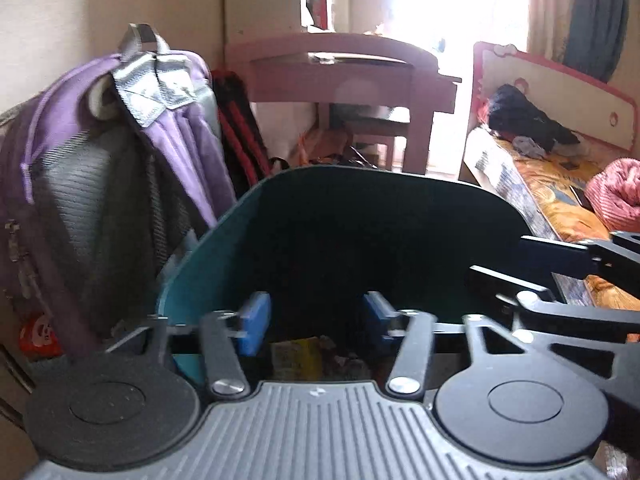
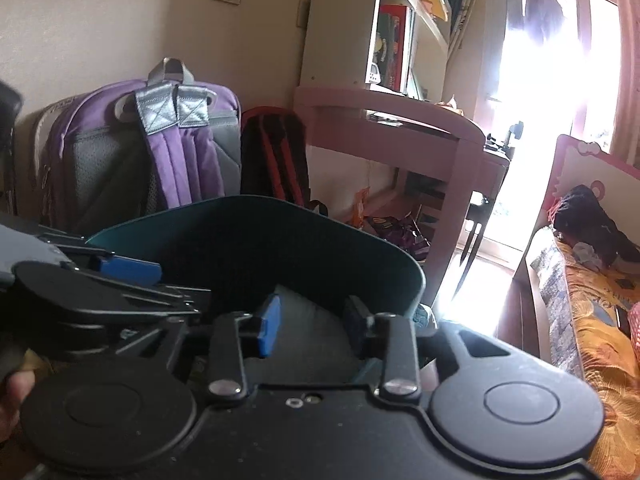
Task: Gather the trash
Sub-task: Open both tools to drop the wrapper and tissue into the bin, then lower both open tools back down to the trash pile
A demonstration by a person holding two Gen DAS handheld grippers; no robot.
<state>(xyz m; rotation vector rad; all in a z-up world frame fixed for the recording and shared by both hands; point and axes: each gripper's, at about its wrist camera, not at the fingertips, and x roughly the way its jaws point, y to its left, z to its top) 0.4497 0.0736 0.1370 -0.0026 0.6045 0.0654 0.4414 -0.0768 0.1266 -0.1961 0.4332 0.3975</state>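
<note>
The trash [image 1: 298, 358], a yellowish wrapper with crumpled bits beside it, lies at the bottom of the teal bin [image 1: 200, 264], seen down between the pads of the left tool [image 1: 316, 326]. That tool hangs over the near rim with its blue pads spread apart and nothing between them. The right tool [image 2: 310, 322] sits over the same bin [image 2: 412, 276] from the other side, its pads also parted; a pale grey shape shows beyond them inside the bin, and I cannot tell what it is or whether it touches a pad. Neither tool pinches anything.

The risks, as I judge them, come from crowding. Both tools share one opening, and the right one's arms [image 1: 560, 280] already reach close beside the left, so a careless pull-back could knock them together or hook the rim and tip the bin. A purple backpack [image 1: 120, 152] leans just beside the bin, with a red and black bag [image 2: 276, 156] behind; a shoved bin could slide into them. If the grey shape is a piece clinging to a pad, it could ride out again and land on the floor. More wrappers [image 2: 396, 228] lie under the pink bench [image 2: 400, 120], well apart from the bin, so the job looks unfinished. The bed [image 2: 592, 320] stands to the right.
</note>
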